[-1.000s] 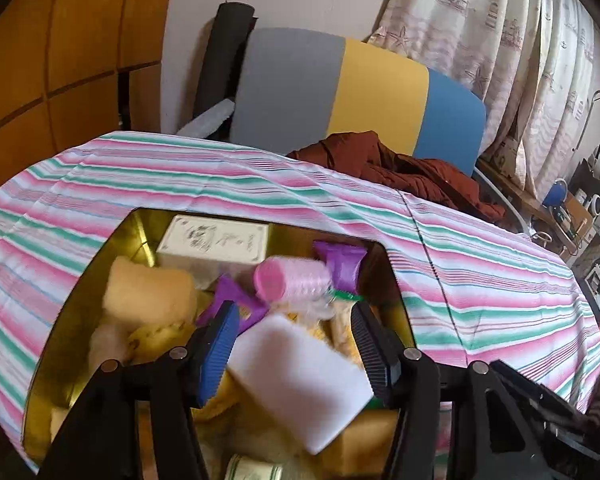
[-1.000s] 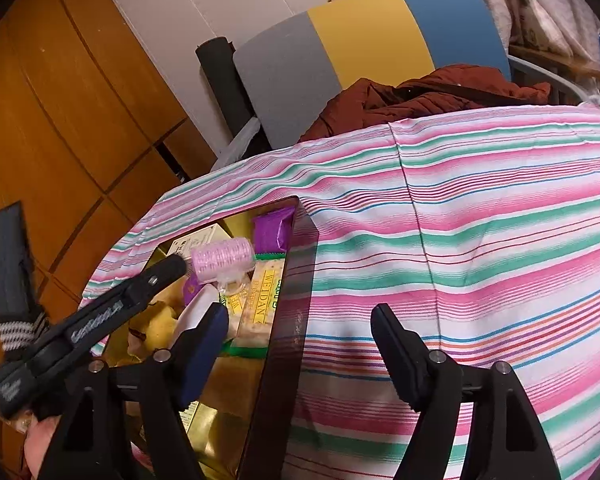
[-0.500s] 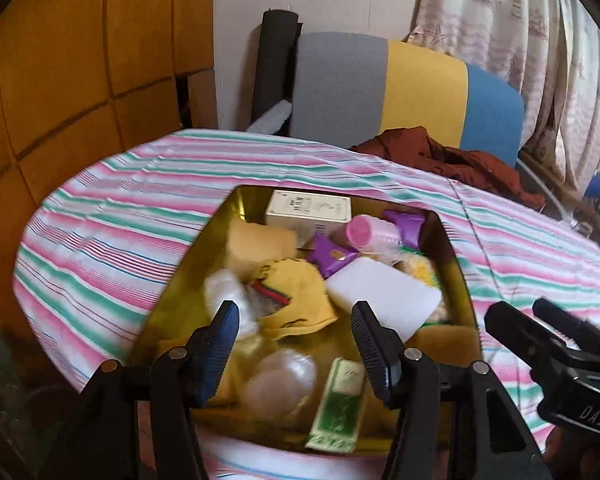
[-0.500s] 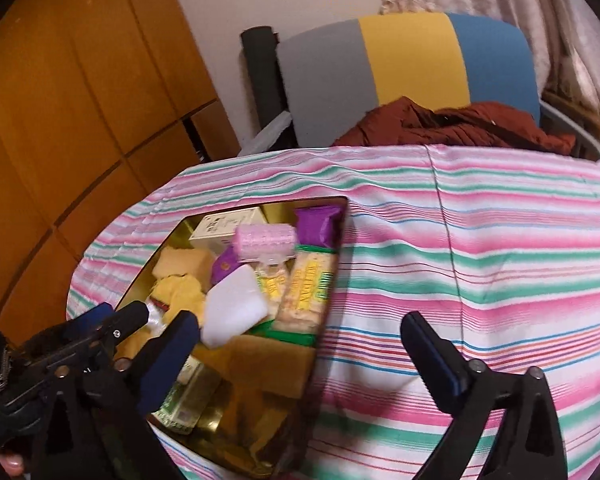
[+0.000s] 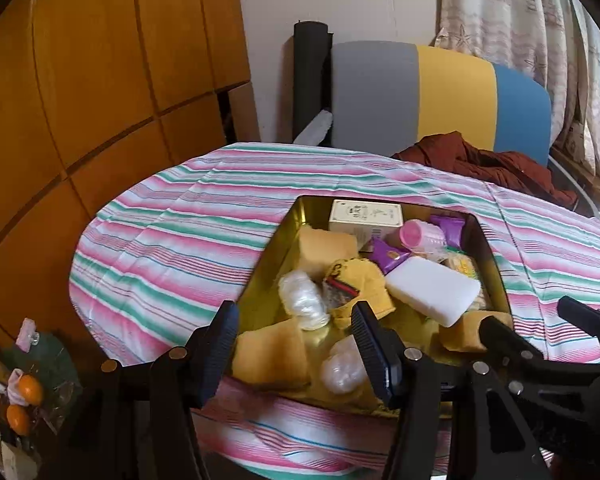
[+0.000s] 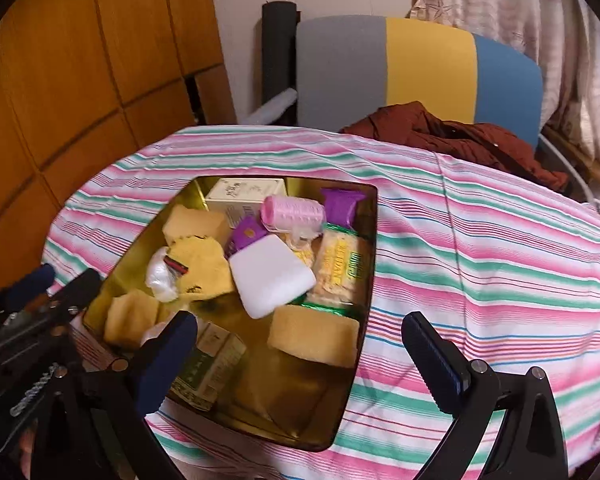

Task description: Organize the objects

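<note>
Both claws hang spread and empty: left gripper over the near end of the gold tin, right gripper straddling its right wall. Ahead of my fingers, white block, pink roller and sponges sit piled inside, gathered together.

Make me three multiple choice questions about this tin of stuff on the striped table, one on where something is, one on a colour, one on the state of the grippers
1. Where is the white block?
A. in the gold tin
B. on the tablecloth
C. on the chair

2. What colour is the hair roller?
A. green
B. pink
C. black

3. How are the left gripper and right gripper?
A. both gripping items
B. one holds the block
C. both open and empty

Answers: 1 A, it lies among the tin's contents; 2 B, its ribbed body is pink; 3 C, nothing sits between either pair of fingers.
</note>
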